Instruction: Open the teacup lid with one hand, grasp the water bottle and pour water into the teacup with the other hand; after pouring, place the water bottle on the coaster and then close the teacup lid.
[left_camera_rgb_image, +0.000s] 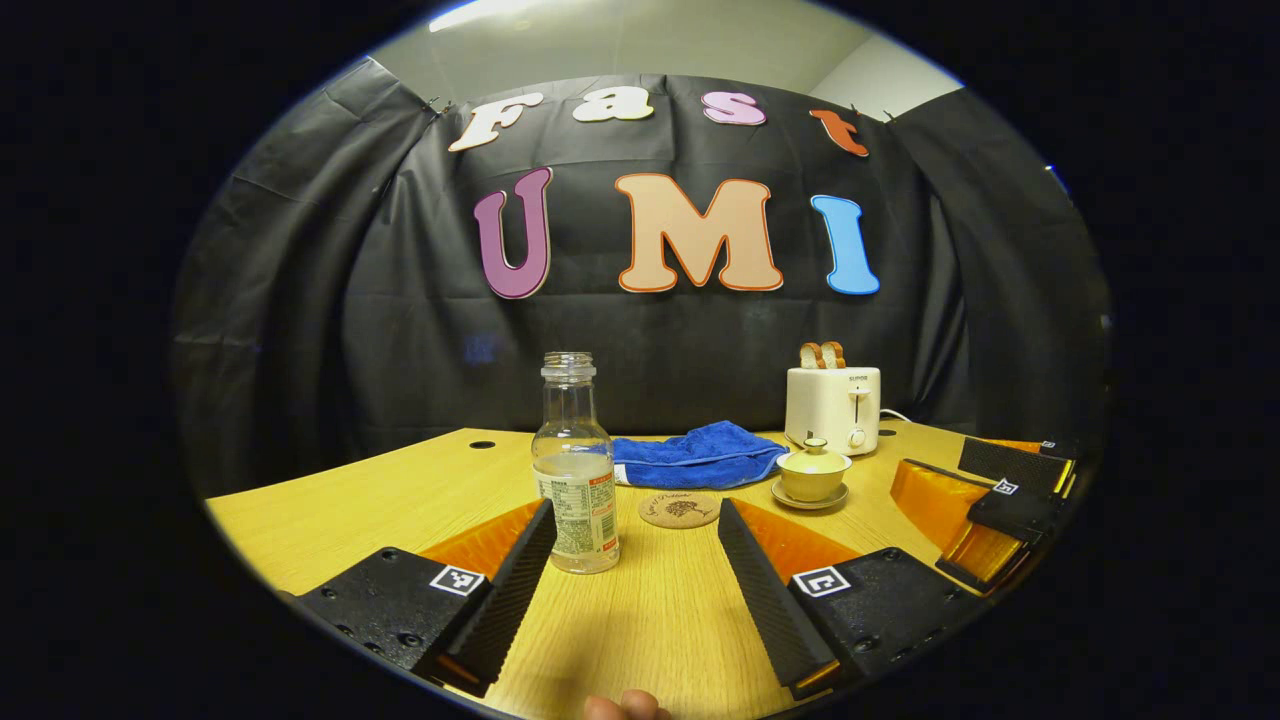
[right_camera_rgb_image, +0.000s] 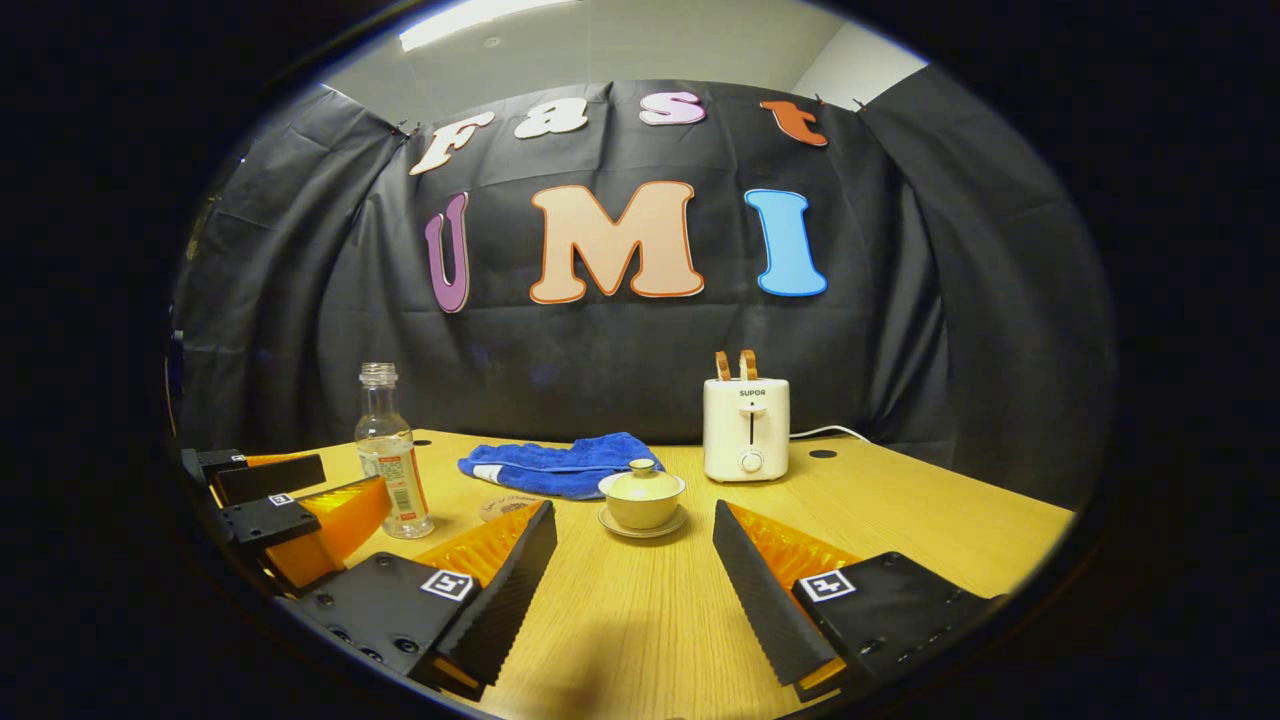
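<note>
- Hovering low over the table, both grippers wide apart and empty: left gripper lines up on the bottle, right gripper on the teacup.
- Bottle stands upright, uncapped, part full; coaster lies between it and the cup.
- Lid sits on the cup, so nothing started yet, I reckon.
- Next: right gripper pinches the lid knob, narrow target.

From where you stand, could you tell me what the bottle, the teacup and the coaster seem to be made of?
The bottle looks like clear glass or hard plastic: see-through, glossy, paper label. The teacup, with lid and saucer, looks like glazed ceramic: smooth pale-yellow sheen. The coaster looks like wood or cork: matte tan disc with a dark printed design. All are judged by look alone.
</note>
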